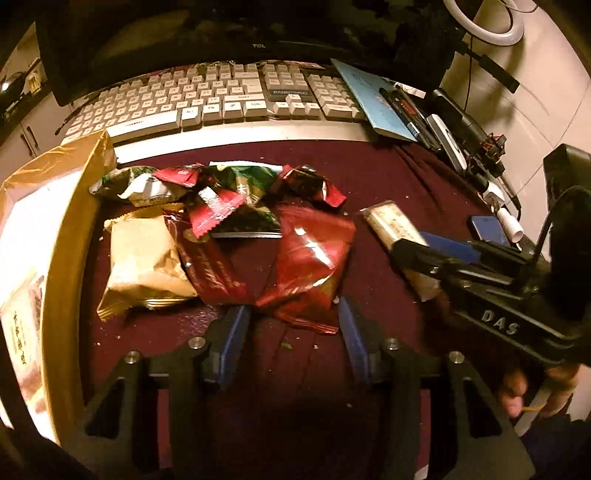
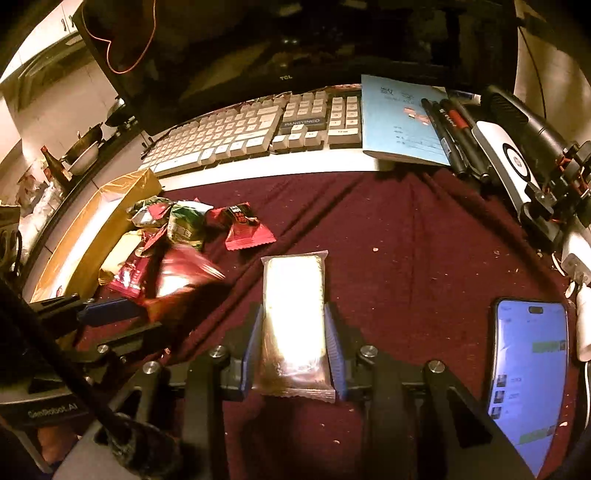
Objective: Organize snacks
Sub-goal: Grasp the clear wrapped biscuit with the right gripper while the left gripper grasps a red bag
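A pile of snack packets lies on the maroon cloth: a gold packet (image 1: 144,258), a large red packet (image 1: 310,266) and small red and green ones (image 1: 236,188). My left gripper (image 1: 293,314) is open, its blue fingers either side of the red packet's near end. My right gripper (image 2: 293,343) is shut on a clear-wrapped pale snack bar (image 2: 293,314), also seen in the left wrist view (image 1: 391,225). A gold box (image 1: 62,236) with white inside stands at left and holds a packet (image 1: 22,332).
A keyboard (image 1: 221,99) and a monitor (image 1: 184,33) stand at the back. A blue booklet (image 2: 399,118), pens (image 2: 450,129) and gadgets lie at back right. A lit phone (image 2: 528,369) lies at right on the cloth.
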A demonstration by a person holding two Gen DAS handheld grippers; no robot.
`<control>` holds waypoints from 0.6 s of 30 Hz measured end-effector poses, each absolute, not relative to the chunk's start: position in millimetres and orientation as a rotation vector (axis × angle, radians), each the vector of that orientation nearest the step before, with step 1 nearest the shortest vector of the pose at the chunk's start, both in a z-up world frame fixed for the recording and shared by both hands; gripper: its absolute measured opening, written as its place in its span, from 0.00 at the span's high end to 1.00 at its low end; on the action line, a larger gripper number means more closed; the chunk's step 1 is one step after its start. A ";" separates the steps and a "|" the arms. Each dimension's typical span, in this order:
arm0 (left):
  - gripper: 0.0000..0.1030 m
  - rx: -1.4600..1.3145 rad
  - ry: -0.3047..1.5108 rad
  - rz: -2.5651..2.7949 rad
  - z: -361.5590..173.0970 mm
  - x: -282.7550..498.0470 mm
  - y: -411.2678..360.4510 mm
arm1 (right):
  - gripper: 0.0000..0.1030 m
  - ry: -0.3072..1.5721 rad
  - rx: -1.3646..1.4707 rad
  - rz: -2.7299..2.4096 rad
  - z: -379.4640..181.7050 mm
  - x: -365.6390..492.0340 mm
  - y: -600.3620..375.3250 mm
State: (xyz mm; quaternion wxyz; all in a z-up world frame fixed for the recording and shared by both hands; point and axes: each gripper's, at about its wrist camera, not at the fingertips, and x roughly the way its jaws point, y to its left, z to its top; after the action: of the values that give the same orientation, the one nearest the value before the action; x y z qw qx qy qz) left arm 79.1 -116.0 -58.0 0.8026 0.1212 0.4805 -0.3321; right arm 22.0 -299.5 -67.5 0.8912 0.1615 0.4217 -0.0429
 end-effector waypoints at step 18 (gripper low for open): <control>0.35 0.503 0.811 -0.637 -38.2 65.0 -151.7 | 0.69 0.794 0.410 -0.071 -68.0 15.6 -306.4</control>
State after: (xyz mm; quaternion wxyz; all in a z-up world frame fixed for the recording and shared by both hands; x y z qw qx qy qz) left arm 65.0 -151.7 -38.2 0.8400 0.2377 0.3835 -0.3014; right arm 15.6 -306.4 -68.0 0.9013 0.1981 0.3836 -0.0343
